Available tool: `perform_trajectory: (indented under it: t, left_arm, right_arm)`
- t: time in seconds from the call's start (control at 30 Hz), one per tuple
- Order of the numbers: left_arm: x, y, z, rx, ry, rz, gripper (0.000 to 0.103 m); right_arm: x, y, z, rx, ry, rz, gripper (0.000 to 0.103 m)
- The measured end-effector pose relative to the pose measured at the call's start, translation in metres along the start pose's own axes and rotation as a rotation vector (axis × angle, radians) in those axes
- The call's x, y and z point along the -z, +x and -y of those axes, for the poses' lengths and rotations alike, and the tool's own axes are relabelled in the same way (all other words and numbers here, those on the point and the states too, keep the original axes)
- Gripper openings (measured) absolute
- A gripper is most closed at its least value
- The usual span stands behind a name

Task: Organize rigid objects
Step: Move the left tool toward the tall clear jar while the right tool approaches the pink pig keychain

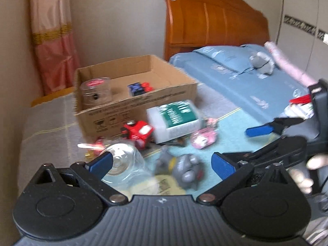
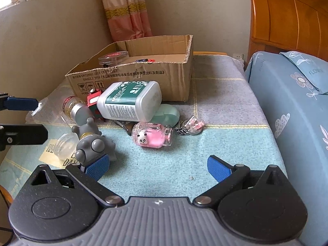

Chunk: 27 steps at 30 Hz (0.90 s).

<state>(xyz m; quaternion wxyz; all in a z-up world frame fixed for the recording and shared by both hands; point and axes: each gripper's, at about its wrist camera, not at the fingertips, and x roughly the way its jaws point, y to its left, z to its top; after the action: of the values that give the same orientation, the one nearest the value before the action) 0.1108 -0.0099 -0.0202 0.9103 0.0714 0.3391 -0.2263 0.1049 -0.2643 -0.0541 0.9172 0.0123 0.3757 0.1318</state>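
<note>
Both the left gripper point(image 1: 162, 164) and right gripper point(image 2: 157, 168) stood wide apart, empty. A grey toy point(image 2: 92, 145) lay against the right gripper's left fingertip; the pink bottle point(image 2: 152, 136) sat ahead between the fingers

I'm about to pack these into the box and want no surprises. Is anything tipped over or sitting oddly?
Yes. The white medical bottle lies on its side, propped on the mint green case and the red toy. A clear glass jar also lies tipped by the grey figure. Nothing looks spilled.

Your room around the bed

Your wooden headboard point(image 2: 287, 14) stands against the beige wall point(image 2: 194, 10); left of it hangs a pink curtain point(image 2: 127, 10), daylight entering farther left.
</note>
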Motion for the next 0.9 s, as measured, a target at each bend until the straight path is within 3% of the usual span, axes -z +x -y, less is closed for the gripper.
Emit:
perform_trajectory:
  t: [0.3, 0.6, 0.9]
  left_arm:
    - [0.022, 0.005, -0.026, -0.118, -0.024, -0.046, 0.101]
    - [0.042, 0.026, -0.037, -0.161, -0.063, -0.087, 0.102]
    - [0.053, 0.038, -0.047, -0.166, -0.140, -0.108, 0.102]
  right_arm:
    - [-0.001, 0.007, -0.007, -0.011, -0.039, -0.017, 0.103]
    - [0.011, 0.026, -0.007, 0.032, -0.071, -0.068, 0.103]
    - [0.013, 0.032, -0.007, 0.089, -0.111, -0.048, 0.103]
